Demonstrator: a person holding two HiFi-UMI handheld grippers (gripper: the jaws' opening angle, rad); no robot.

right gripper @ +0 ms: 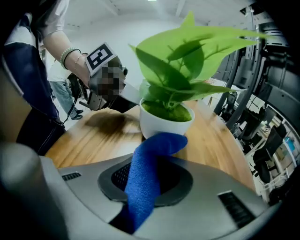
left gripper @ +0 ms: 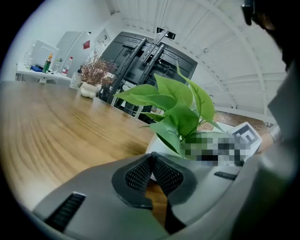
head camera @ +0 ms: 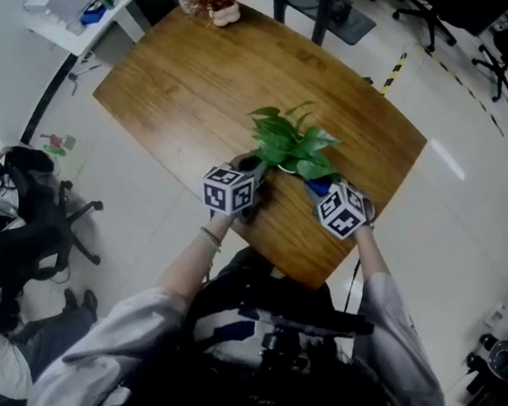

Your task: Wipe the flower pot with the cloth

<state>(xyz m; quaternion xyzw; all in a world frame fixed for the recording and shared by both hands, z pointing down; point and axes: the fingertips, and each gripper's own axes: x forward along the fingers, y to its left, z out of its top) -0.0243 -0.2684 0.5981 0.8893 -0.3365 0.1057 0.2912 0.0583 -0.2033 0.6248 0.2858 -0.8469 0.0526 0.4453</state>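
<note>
Desk: a brown wooden desk (head camera: 205,81) with rounded corners. The pot stands near the edge closest to us, between our two tools.
Flower pot: a small round white glossy flower pot (right gripper: 164,125), upright, filled to the rim with green moss. Broad green leaves (head camera: 293,143) spread over it and hide most of it from above. We see no obvious dirt on the wall.
Left hand-held gripper (left gripper: 152,161): its jaws are pressed together with nothing between them, and the tips sit just beside the pot's left wall. We cannot tell whether they touch it. We judge it best used as a brace, so the light pot does not slide or tip.
Right hand-held gripper (right gripper: 152,180): it is clamped on the cloth and aimed at the pot's near wall.
Cloth: a bright blue woven strip of cloth (right gripper: 159,143), whose free end folds forward against the white wall below the rim.
Wiping well: we would press lightly, sweep around the curve below the leaves, and lead with the cloth, not the bare jaws.
</note>
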